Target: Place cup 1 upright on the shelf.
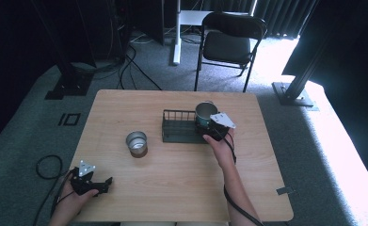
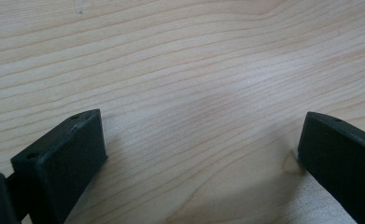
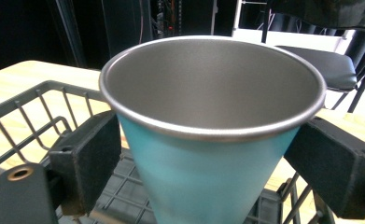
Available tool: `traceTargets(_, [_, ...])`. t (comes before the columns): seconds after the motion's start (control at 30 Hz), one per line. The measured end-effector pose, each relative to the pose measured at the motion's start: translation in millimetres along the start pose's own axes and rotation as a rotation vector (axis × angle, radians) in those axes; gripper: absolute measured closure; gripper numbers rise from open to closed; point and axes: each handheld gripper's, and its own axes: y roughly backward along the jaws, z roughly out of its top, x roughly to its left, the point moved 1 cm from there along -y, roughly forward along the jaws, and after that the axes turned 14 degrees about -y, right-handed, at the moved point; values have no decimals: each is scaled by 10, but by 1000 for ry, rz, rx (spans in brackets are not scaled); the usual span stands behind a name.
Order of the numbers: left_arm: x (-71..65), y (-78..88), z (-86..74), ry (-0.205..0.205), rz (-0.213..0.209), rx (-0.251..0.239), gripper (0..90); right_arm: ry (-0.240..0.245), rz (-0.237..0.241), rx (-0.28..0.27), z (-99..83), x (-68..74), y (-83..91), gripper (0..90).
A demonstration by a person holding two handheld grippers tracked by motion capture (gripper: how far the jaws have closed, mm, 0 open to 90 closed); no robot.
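Right claw [image 3: 203, 163]: jaws clamped on either side of the teal cup [image 3: 208, 172], which stands upright between them, over the wire basket [image 3: 35, 116]. Left claw [image 2: 203, 154]: jaws wide apart, nothing between them, resting low over bare surface [image 2: 194, 56]. A second, brown cup [image 1: 137, 143] stands well ahead of it.

From above, the right gripper [image 1: 213, 126] covers the near side of the teal cup [image 1: 205, 113], so whether its jaws press the wall cannot be told there, and the cup's foot is lost behind the rack's [image 1: 177, 126] wires. In the right gripper view the cup [image 3: 203, 172] is cut off by the bottom edge (its base never shows). The second cup [image 1: 136, 143] is too small to tell its contents.
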Motion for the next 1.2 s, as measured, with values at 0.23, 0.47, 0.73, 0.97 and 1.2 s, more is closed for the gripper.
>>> traceTargets(0.23, [0,0,0,0,0,0,17,14,8,5,-11,-8,95,112])
traceTargets(0.47, [0,0,0,0,0,0,17,18,18,19,-29,-22,155,112])
traceTargets(0.73, [0,0,0,0,0,0,17,39,37,8,-53,-57,307,112])
traceTargets(0.97, [0,0,0,0,0,0,17,50,53,2,-75,-100,453,112])
traceTargets(1.2, [0,0,0,0,0,0,17,55,63,18,-126,-177,565,112])
